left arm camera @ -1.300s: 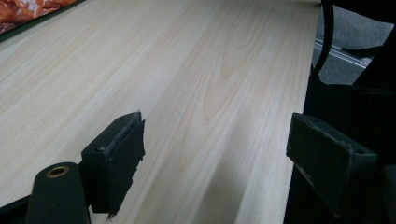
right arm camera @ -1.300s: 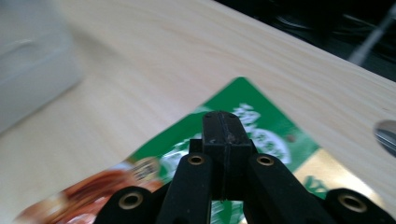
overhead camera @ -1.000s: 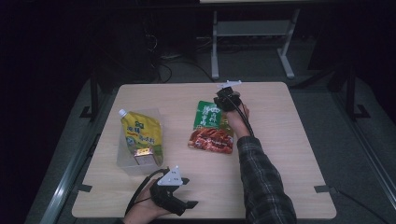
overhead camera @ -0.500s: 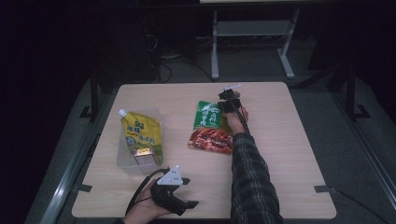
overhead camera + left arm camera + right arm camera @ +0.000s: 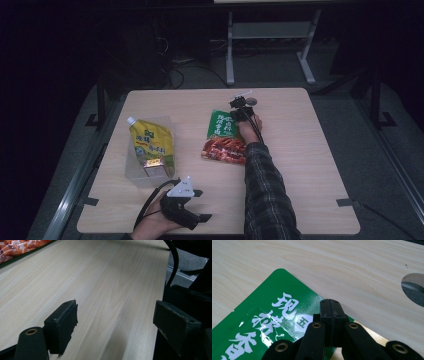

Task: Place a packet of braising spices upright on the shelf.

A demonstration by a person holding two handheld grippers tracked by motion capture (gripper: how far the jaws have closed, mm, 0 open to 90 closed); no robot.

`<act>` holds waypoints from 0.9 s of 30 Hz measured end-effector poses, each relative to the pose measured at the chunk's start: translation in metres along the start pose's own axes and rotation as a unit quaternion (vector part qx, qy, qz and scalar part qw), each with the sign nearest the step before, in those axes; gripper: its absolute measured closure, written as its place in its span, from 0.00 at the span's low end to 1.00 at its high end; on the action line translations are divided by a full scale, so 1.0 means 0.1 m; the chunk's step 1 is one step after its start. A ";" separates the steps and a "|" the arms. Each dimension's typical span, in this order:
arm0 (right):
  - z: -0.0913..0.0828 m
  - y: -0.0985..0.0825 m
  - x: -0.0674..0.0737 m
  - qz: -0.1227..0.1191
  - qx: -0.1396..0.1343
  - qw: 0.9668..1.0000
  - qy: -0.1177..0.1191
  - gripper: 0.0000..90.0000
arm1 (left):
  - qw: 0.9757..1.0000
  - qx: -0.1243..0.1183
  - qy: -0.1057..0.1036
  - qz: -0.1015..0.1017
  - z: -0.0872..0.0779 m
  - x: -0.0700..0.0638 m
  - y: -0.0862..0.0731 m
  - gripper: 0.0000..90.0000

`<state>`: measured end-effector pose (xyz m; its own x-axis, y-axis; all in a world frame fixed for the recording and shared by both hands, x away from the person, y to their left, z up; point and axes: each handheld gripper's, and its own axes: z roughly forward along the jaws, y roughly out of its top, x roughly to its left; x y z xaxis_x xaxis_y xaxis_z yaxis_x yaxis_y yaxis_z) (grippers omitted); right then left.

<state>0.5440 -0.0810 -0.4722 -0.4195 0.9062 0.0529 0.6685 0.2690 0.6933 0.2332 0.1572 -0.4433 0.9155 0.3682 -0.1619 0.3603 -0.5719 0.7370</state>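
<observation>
Green pouch (image 5: 269,322) is being pinched at its far corner by right gripper (image 5: 331,308), jaws clenched on edge; next: lifting w/o slipping, left gripper (image 5: 115,322) idling w/ jaws apart.

Large white Chinese characters printed on green packet (image 5: 274,322), with "现" topmost and a small "五" in a pale badge beside them; remaining characters cut off or glared out. Green label with unreadable small print on yellow pouch (image 5: 150,145).
</observation>
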 end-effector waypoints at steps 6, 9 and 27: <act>-0.06 -0.07 0.02 -0.019 -0.002 1.000 0.018 1.00 | 1.000 -0.001 0.002 -0.002 0.00 0.00 0.00 0.21; -0.09 -0.10 0.07 -0.041 -0.001 0.999 0.027 1.00 | 1.000 -0.001 0.002 -0.002 0.00 0.00 0.00 0.21; -0.54 -0.56 0.35 -0.156 0.002 0.983 0.100 1.00 | 0.999 -0.007 0.030 -0.010 0.04 0.05 0.06 0.21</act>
<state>0.4585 -0.0818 -0.4703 -0.7161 0.6976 -0.0219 0.4901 0.5249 0.6959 0.2403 0.1526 -0.4421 0.8953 0.4235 -0.1380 0.3766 -0.5541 0.7424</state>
